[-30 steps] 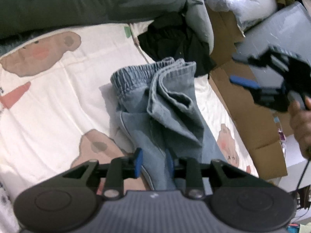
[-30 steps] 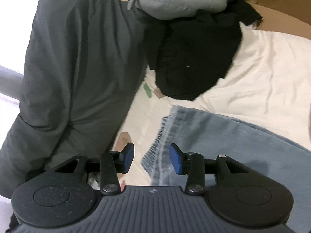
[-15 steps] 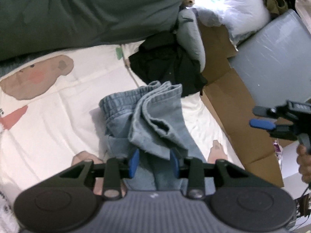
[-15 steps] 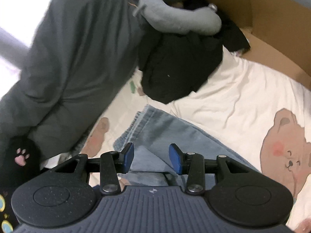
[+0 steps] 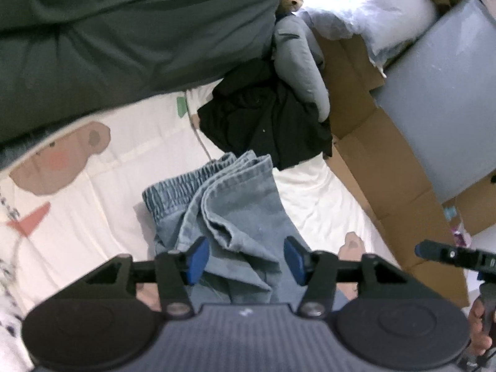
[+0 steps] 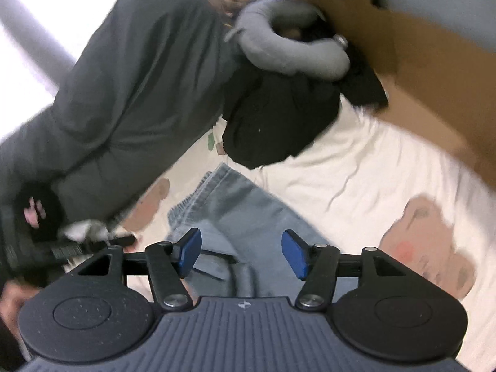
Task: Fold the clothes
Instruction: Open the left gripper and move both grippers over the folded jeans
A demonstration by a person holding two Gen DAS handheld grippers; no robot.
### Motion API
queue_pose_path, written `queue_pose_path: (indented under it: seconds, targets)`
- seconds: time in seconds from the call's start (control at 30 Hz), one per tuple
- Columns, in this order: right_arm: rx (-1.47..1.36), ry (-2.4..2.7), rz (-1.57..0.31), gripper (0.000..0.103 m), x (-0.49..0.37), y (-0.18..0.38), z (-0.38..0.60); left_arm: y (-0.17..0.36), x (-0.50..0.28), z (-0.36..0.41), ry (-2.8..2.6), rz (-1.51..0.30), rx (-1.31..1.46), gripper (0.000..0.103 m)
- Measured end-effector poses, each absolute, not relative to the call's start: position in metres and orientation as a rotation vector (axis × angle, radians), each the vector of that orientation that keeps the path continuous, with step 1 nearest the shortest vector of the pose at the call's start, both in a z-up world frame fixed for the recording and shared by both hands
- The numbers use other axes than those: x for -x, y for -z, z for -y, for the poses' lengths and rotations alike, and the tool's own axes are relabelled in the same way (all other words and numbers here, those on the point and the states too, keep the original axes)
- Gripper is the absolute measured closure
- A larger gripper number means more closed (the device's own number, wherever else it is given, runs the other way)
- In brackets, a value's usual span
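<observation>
Light blue jeans (image 5: 238, 214) lie folded over on the white printed bed sheet (image 5: 130, 167), elastic waistband (image 5: 173, 186) towards the left. My left gripper (image 5: 246, 260) hovers over the near end of the fold. Its jaws are opening, and the denim lies below them with neither pad pressing on it. In the right wrist view the jeans (image 6: 248, 214) run away from my right gripper (image 6: 241, 253), whose jaws are also opening above the cloth and grip nothing. The right gripper (image 5: 458, 257) also shows at the right edge of the left wrist view, held in a hand (image 5: 477, 325).
A dark grey duvet (image 5: 124, 37) covers the far side of the bed. Beyond the jeans lie a black garment (image 5: 266, 124) and a grey neck pillow (image 5: 300, 68). Cardboard (image 5: 387, 161), a grey panel (image 5: 449, 93) and a white pillow (image 5: 372, 9) stand along the right.
Both grippers have lifted away from the jeans and their jaws have spread wider. The left one let go of the denim fold. In the left wrist view the right gripper dropped towards the lower right.
</observation>
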State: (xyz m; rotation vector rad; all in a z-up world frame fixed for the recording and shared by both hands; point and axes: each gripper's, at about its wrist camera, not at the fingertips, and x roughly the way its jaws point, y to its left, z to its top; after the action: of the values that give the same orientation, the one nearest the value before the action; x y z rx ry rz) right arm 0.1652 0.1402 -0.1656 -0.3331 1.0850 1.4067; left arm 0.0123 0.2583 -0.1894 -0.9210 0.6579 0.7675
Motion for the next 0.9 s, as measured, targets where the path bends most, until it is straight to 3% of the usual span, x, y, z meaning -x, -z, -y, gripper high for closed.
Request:
queue_pose_path:
  seconds: [0.23,0.4,0.7,0.83,0.9]
  targets:
    - [0.318,-1.457,-1.021,0.032,-0.165,0.163,-0.129,0.185,-0.029,-0.269,-0.76,-0.684,0.888,0.038]
    - [0.312,-1.52,-1.095,0.033,-0.165,0.193,-0.133,0.216,-0.043,-0.278,-0.715,-0.768,0.824,0.038]
    - [0.345,-1.52,-1.084,0.033,-0.158,0.252,-0.158,0.266,-0.05,-0.292,-0.592,-0.761,1.001,0.038]
    - [0.246,-1.459,-1.136,0.033,-0.167,0.277,-0.161,0.275,-0.051,-0.289,-0.599,-0.766,1.019,0.026]
    - [0.202,-1.431,-1.157,0.033,-0.172,0.286,-0.162,0.281,-0.05,-0.29,-0.6,-0.754,1.038,0.025]
